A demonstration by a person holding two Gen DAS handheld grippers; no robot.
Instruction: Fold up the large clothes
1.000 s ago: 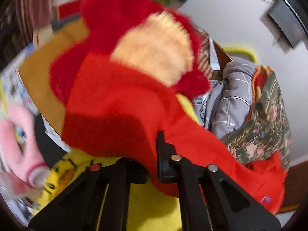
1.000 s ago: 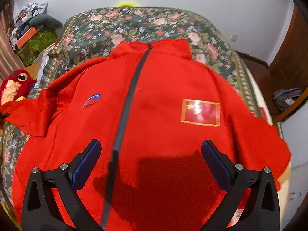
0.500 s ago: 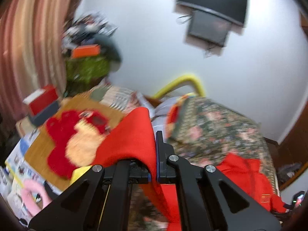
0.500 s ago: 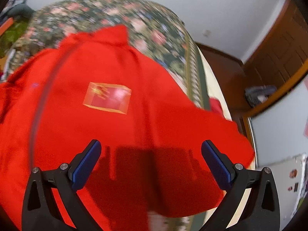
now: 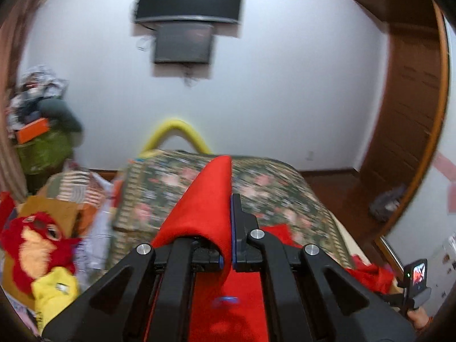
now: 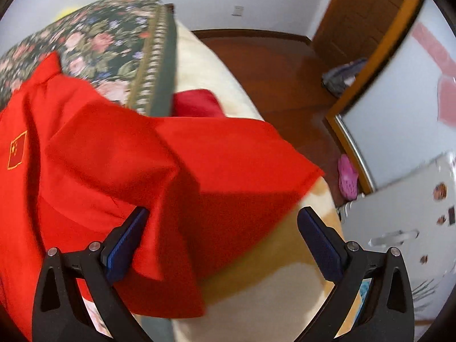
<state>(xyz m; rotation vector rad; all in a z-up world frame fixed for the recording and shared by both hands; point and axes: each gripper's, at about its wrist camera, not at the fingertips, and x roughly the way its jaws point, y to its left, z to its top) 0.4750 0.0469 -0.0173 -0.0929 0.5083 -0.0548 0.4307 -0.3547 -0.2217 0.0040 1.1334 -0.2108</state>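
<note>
Clamped on a fold of the red jacket (image 5: pixel 211 199), the left claw (image 5: pixel 231 228) holds one sleeve lifted above the garment, which lies spread on the floral bedspread (image 5: pixel 270 188). Jaws apart and holding nothing, the right claw (image 6: pixel 222 239) hovers just over the other sleeve (image 6: pixel 228 165) at the bed's edge. Sleeve-folding seems in hand; next, lay the lifted sleeve across the chest and grip the second. One jacket, two claws; blur hides finer detail.

The red jacket (image 6: pixel 114 154) runs off the left edge, its floral bedspread (image 5: pixel 273 191) seemingly motion-blurred.
</note>
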